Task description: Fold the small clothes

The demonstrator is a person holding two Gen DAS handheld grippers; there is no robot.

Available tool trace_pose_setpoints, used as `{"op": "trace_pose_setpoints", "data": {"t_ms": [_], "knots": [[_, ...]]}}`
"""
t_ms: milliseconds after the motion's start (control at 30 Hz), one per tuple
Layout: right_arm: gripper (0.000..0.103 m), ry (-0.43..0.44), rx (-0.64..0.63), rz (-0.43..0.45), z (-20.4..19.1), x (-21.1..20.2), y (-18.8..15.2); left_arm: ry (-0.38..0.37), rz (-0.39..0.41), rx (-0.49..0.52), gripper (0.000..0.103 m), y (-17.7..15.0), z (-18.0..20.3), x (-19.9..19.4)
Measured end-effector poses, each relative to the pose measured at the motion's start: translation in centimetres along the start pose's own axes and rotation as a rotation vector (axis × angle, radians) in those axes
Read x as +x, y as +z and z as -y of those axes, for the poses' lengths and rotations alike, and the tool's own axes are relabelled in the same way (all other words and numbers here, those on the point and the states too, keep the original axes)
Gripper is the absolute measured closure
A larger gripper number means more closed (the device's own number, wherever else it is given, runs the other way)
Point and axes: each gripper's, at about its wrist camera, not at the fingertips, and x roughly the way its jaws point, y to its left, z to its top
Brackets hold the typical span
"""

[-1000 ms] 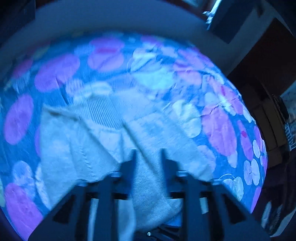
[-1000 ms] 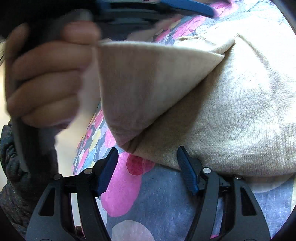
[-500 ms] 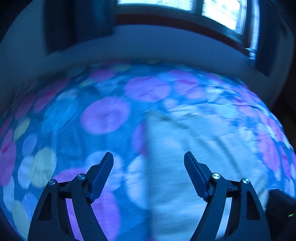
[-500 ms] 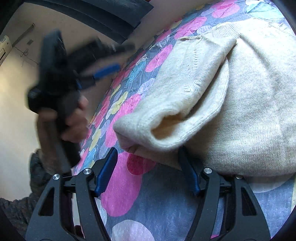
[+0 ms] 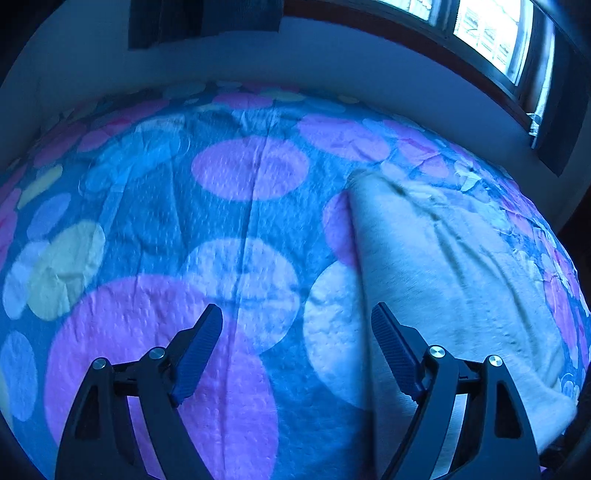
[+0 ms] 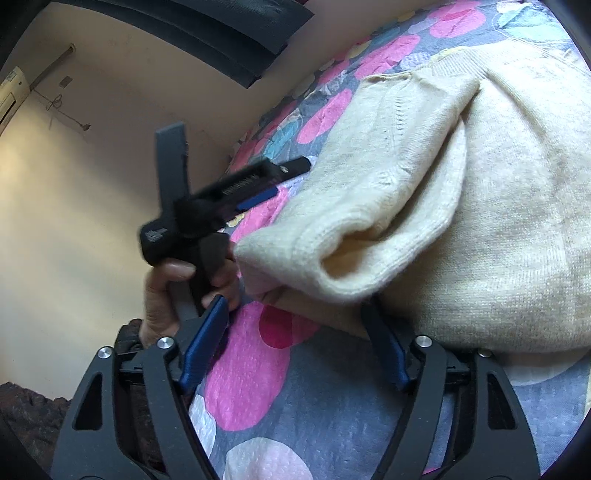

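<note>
A cream knitted sweater (image 6: 480,206) lies on a bedspread (image 6: 295,406) printed with large pink, white and blue dots. In the right wrist view a sleeve (image 6: 369,206) is folded over onto the body of the sweater, its open ribbed cuff (image 6: 325,266) facing the camera near the sweater's lower edge. The sweater fills the right part of that view and runs up toward the far edge of the bedspread, where a pale wall (image 6: 92,184) begins. The right gripper (image 6: 295,339) sits low over the bedspread at the cuff, its jaws opening and already wide; the cuff and the sweater's hem lie just above and between the blue pads (image 6: 207,339), but neither pad presses on the cloth. To the left of the cuff a person's hand (image 6: 166,291) holds the handle of the left gripper (image 6: 236,188), blurred in this view, above the bedspread's left edge. In the left wrist view, tinted blue, the left gripper (image 5: 297,343) points down at bare bedspread (image 5: 184,221), its jaws opening wide with nothing between them; the sweater (image 5: 443,266) lies to the right, its edge passing just beside the right-hand pad (image 5: 391,343). A bright window (image 5: 487,33) shows beyond the far edge.
</note>
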Motion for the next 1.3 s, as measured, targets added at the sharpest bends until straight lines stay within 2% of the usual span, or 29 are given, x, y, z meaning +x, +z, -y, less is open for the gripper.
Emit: {"op": "trace_pose_setpoints", "data": {"t_ms": [67, 467, 633, 733, 833, 933, 1100, 1167, 1300], "knots": [[0.026, 0.004, -0.004, -0.002, -0.2, 0.0, 0.1, -0.021, -0.034, -0.034, 0.021, -0.3, -0.6, 0.8], [0.024, -0.017, 0.011, -0.003, -0.6, -0.8, 0.0, -0.048, -0.025, -0.036, 0.016, -0.3, -0.7, 0.9], [0.024, -0.021, 0.067, -0.002, -0.4, -3.0, -0.2, -0.06, -0.025, -0.044, 0.016, -0.3, -0.9, 0.9], [0.024, -0.016, 0.08, 0.032, -0.6, -5.7, 0.3, -0.069, -0.026, -0.044, 0.014, -0.3, -0.9, 0.9], [0.024, -0.043, 0.093, 0.086, -0.2, -8.0, 2.2, -0.069, -0.027, -0.044, 0.013, -0.3, -0.9, 0.9], [0.024, -0.035, 0.139, 0.109, 1.5, -8.6, 4.7, -0.07, -0.026, -0.045, 0.013, -0.3, -1.0, 0.9], [0.025, -0.091, 0.272, 0.076, 6.9, -6.1, 9.4, -0.082, -0.024, -0.055, 0.013, -0.2, -1.1, 0.9], [0.029, -0.068, 0.315, 0.064, 8.3, -4.8, 10.7, -0.087, -0.024, -0.061, 0.013, -0.2, -1.1, 1.0], [0.03, -0.056, 0.31, 0.025, 8.7, -2.3, 13.0, -0.082, -0.024, -0.056, 0.012, -0.1, -1.0, 1.0]]}}
